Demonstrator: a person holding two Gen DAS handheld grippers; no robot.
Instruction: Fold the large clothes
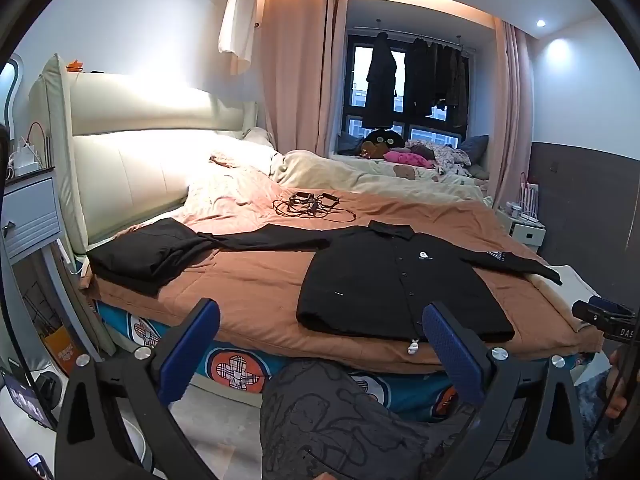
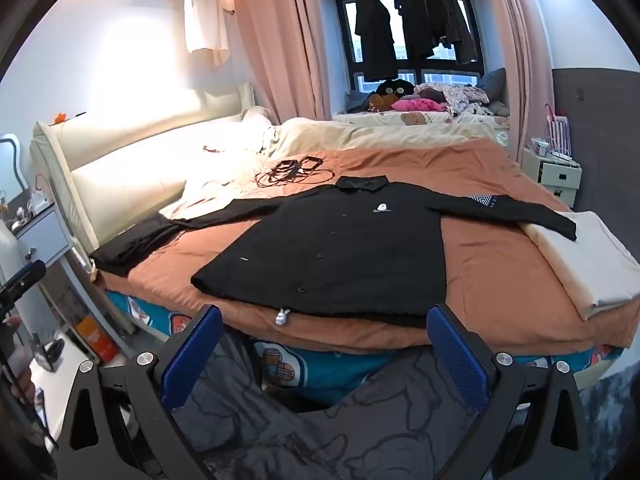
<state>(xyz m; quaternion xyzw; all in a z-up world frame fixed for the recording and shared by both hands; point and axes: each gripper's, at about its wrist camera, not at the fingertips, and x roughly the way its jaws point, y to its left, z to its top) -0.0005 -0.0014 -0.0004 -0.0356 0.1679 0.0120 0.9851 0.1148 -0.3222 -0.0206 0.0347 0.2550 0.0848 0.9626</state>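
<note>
The black button-up jacket point(image 2: 340, 248) lies flat, front up, on the rust-brown bedspread point(image 2: 480, 264), beyond and well apart from both claws; from the right gripper point(image 2: 324, 350) its hem sits at about 12 o'clock, from the left gripper point(image 1: 322, 346) at about 1 o'clock; both grippers stand spread to their widest, nothing between the blue pads point(image 2: 456, 354), nothing held; the jacket's collar point(image 2: 362, 182) points away toward the window point(image 2: 408, 36), hem toward the bed's near edge, so the body runs near to far, while the sleeves stretch crosswise from 9 to 3 o'clock; the left-hand sleeve reaches a dark folded garment point(image 1: 140, 254) near the headboard point(image 1: 132, 160), and where one ends and the other begins is hard to tell; the right-hand cuff lies over a cream folded cloth point(image 2: 580, 264); a white toggle point(image 2: 282, 317) hangs at the hem; the chest logo is too small to read; patterned grey trousers point(image 2: 320, 420) fill the space below the claws.
</note>
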